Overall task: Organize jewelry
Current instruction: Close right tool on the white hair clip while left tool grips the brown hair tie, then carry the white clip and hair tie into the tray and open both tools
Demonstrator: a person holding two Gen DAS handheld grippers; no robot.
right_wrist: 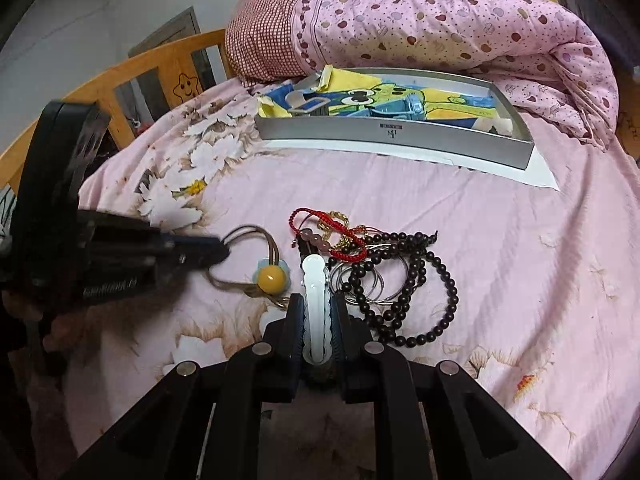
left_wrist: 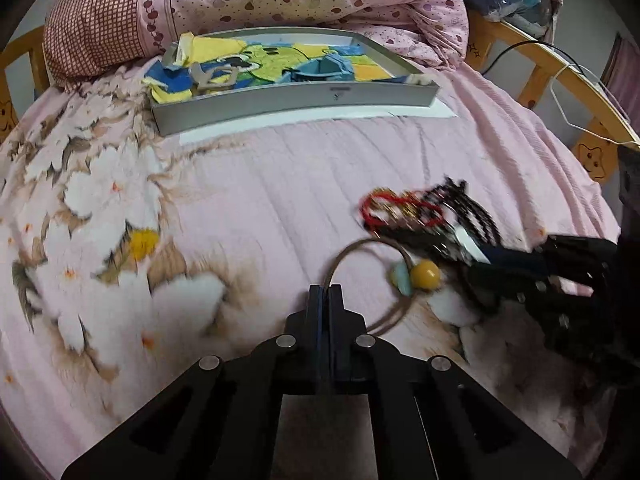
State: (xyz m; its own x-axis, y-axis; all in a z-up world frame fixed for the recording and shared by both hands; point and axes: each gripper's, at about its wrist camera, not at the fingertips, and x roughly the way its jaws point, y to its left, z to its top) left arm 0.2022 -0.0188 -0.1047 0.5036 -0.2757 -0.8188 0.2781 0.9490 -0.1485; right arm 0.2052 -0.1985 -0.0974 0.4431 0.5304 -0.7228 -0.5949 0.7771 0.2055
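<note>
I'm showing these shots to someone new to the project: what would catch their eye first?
Probably the tangle of jewelry in the middle of the pink bedspread: dark beads, a red cord, thin metal rings. Right beside it, the right gripper is shut on a white hair clip, and the left gripper pinches the brown cord of a yellow-bead pendant. Behind, a grey tray sits by the quilt.

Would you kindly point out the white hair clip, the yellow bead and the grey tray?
white hair clip (right_wrist: 316,280), right wrist view, upper body.
yellow bead (right_wrist: 271,278), right wrist view, centre.
grey tray (right_wrist: 392,142), right wrist view, front wall.
</note>
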